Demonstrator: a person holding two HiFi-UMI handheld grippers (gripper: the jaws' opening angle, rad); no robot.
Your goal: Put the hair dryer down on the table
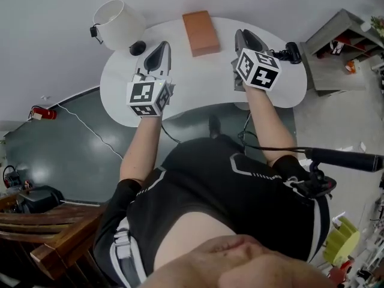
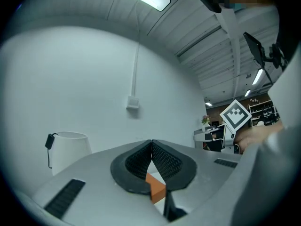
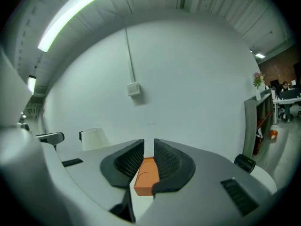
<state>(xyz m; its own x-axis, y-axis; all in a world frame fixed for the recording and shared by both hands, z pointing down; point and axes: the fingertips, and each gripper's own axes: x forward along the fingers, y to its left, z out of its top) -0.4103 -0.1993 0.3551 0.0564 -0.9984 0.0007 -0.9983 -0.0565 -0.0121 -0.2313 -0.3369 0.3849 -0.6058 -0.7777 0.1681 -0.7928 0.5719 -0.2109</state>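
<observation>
Hair dryer (image 1: 291,53), black, on round white table (image 1: 198,80), left tool (image 2: 151,145) pressed together, right tool (image 3: 148,145) barely parted

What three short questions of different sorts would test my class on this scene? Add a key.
1. True or false: the orange box lies on the white table.
2. Whose jaws touch each other? A the left hand-held gripper; B the right hand-held gripper.
3. In the head view, the white shade is to the orange box's ____.
Key: 1 true; 2 A; 3 left.
</observation>
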